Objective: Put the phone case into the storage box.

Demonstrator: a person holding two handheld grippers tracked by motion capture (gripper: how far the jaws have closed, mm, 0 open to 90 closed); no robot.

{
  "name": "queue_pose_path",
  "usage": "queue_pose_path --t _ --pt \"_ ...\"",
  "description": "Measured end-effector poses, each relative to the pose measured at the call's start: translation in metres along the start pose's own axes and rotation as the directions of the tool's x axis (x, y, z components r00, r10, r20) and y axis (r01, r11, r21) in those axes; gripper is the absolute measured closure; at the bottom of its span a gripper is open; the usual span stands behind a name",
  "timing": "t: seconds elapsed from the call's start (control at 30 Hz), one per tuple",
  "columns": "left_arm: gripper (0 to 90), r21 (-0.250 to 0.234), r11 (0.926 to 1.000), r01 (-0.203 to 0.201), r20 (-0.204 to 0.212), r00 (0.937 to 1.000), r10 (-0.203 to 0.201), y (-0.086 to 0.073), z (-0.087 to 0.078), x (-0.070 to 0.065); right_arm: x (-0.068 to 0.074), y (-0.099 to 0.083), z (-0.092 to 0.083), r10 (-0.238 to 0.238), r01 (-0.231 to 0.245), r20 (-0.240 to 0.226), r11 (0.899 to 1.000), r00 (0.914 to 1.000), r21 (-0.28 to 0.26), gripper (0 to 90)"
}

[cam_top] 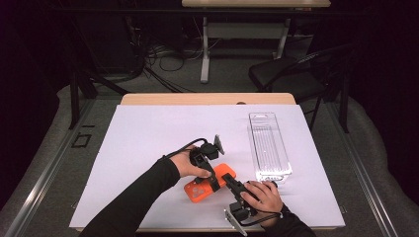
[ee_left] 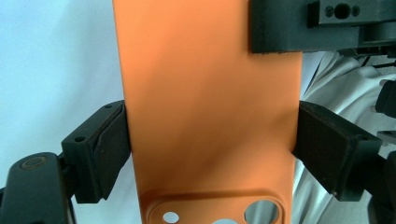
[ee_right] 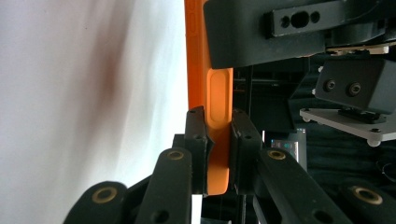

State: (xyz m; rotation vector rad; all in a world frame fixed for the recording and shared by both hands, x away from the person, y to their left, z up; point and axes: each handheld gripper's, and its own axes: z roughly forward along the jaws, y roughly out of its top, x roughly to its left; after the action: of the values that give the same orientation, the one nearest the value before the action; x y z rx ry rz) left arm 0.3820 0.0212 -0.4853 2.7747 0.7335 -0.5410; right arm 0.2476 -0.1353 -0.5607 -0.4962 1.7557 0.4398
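Observation:
An orange phone case [cam_top: 203, 189] is held just above the white sheet near the table's front edge, between both hands. In the left gripper view its flat back [ee_left: 205, 93] with the camera cutout spans the wide-set jaws, and both pads [ee_left: 105, 149] press on its long sides. My left gripper [cam_top: 214, 183] is shut on it across its width. My right gripper [cam_top: 228, 178] comes from the front and pinches one side. In the right gripper view the case's thin rim [ee_right: 219, 93] stands between the nearly closed pads [ee_right: 196, 140]. The left gripper's body [ee_right: 271, 28] sits above.
A clear plastic tray [cam_top: 269, 148] lies to the right of the hands, long side running away from me. A white sheet [cam_top: 148, 143] covers the wooden table. A black chair [cam_top: 291, 74] and a second table's legs [cam_top: 205, 49] stand beyond the far edge.

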Motion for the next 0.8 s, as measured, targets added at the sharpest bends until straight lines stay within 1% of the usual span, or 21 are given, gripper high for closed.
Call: queue_pose_path --t 0.17,0.33,0.47,0.67,0.77,0.8 --pt "15.2 -0.007 1.0 -0.001 -0.003 1.0 0.001 -0.0004 -0.0002 -0.0005 -0.0004 0.0 -0.0006 -0.013 0.013 0.002 1.0 0.9999 0.007 80.6" --pt "15.2 -0.012 0.9999 -0.003 -0.008 1.0 0.003 -0.0007 -0.0009 -0.0009 0.0001 -0.0003 -0.0006 -0.019 0.019 0.015 1.0 0.9997 0.007 80.6" --pt "15.1 -0.02 0.9998 -0.005 -0.007 1.0 0.004 -0.0013 -0.0015 -0.0012 -0.0004 -0.0004 -0.0009 -0.022 0.021 0.017 1.0 0.9996 0.009 80.6" --pt "13.6 -0.037 0.9993 -0.009 -0.029 0.9996 0.008 -0.0025 -0.0031 -0.002 -0.0002 -0.0006 -0.0009 -0.023 0.022 0.023 1.0 0.9995 0.01 80.7" --pt "11.9 -0.04 0.9992 -0.008 -0.031 0.9995 0.007 -0.0029 -0.0034 -0.0021 -0.0001 -0.0006 -0.0007 -0.023 0.023 0.024 1.0 0.9994 0.003 80.7" --pt "11.8 -0.05 0.9987 -0.008 -0.032 0.9995 0.006 -0.0035 -0.0038 -0.003 0.0 -0.0006 -0.0006 -0.021 0.021 0.026 1.0 0.9994 0.002 80.7"
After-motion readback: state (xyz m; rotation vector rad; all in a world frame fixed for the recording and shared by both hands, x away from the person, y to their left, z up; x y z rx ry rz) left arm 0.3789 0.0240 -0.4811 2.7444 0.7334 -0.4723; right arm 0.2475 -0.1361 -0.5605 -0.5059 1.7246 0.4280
